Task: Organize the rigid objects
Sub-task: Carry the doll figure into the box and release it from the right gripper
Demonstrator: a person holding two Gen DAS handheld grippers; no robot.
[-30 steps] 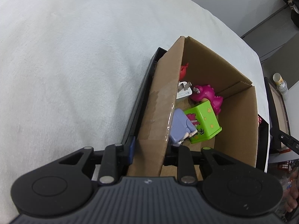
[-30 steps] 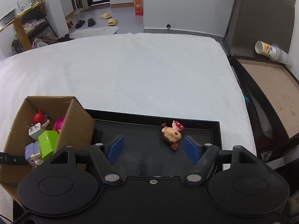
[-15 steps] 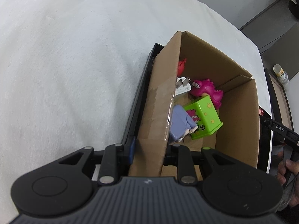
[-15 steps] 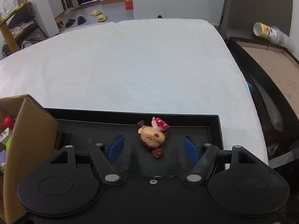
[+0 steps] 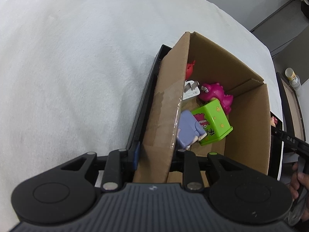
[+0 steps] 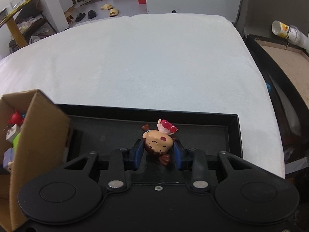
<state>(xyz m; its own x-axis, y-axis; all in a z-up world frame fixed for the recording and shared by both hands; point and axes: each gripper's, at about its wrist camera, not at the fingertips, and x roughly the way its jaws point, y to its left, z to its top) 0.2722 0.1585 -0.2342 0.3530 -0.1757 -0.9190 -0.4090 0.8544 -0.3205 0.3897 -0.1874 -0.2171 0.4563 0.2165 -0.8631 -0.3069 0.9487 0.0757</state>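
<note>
A small doll figurine [image 6: 157, 144] with a pink dress lies on its back in the black tray [image 6: 202, 129]. My right gripper [image 6: 158, 151] is closing its jaws on the doll's head, and both blue pads touch its sides. My left gripper [image 5: 156, 154] is shut on the near wall of the cardboard box [image 5: 249, 119], one finger outside and one inside. The box holds a pink dinosaur [image 5: 216, 94], a green cube [image 5: 214, 121], a lilac figure [image 5: 188, 131], a white plug [image 5: 190, 92] and a red toy [image 5: 190, 68]. The box [image 6: 38, 135] stands at the tray's left end.
The tray rests on a white blanket [image 6: 154, 58] that spreads far and left. A dark bedside case with a tipped paper cup [image 6: 285, 31] lies to the right. A person's hand [image 5: 298, 183] grips the other tool at the left wrist view's right edge.
My right gripper came down and forward over the doll, and its jaws drew in from wide apart to the sides of the doll's head. The left gripper stayed on the box wall.
</note>
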